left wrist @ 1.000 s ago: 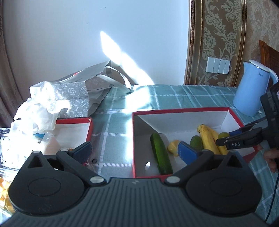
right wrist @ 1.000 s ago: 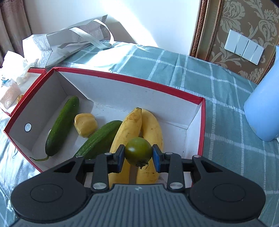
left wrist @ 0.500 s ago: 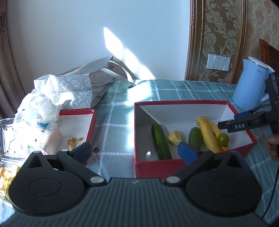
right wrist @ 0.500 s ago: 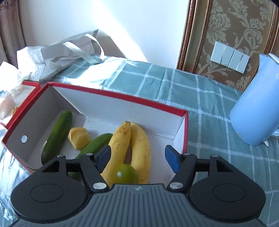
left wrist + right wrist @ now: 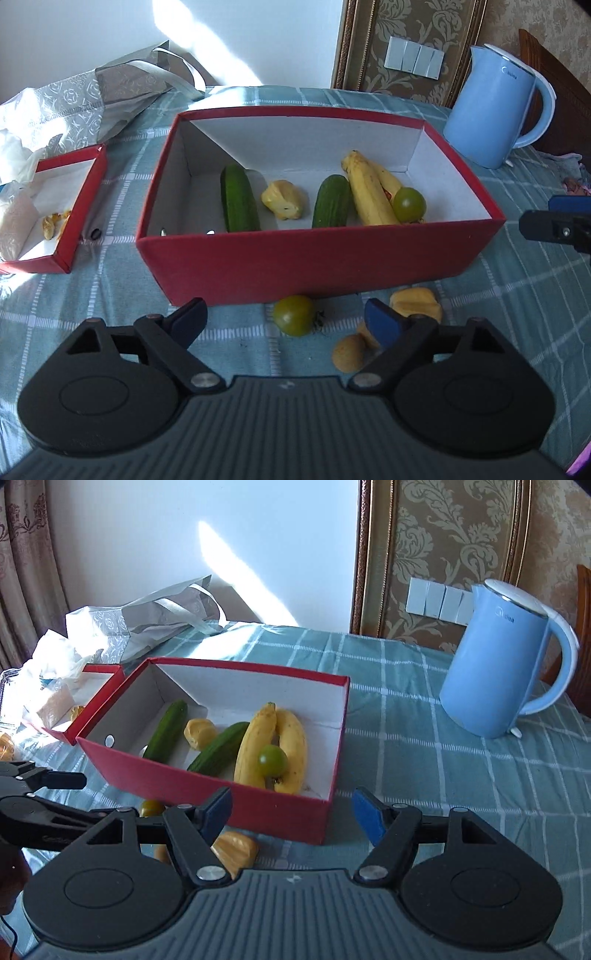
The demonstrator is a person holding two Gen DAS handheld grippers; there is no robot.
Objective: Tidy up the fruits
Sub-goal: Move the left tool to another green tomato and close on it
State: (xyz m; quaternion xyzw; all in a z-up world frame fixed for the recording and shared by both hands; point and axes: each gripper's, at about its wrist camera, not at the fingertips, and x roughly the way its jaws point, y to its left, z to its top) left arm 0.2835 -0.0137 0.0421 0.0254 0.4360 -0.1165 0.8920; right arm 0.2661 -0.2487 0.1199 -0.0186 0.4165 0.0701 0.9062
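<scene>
Green tomato (image 5: 294,320) sits on the surface, lower centre of frame, just in front of red box (image 5: 325,254) & between left gripper (image 5: 286,321) fingers, which have just narrowed a bit but aren't touching it. Right gripper (image 5: 291,814) has just opened, nothing in its fingers; 2nd tomato (image 5: 272,759) lies on bananas (image 5: 255,746) in the box. Step looks like pickup of the loose tomato: next needs lowering, closing gently on it, then lifting over the box wall.

The red box's (image 5: 314,258) front wall hides the low ends of both cucumbers (image 5: 239,199). A blue finger (image 5: 382,326) covers part of a yellow fruit piece (image 5: 364,338). The other gripper (image 5: 554,225) is cut off by the picture's edge.
</scene>
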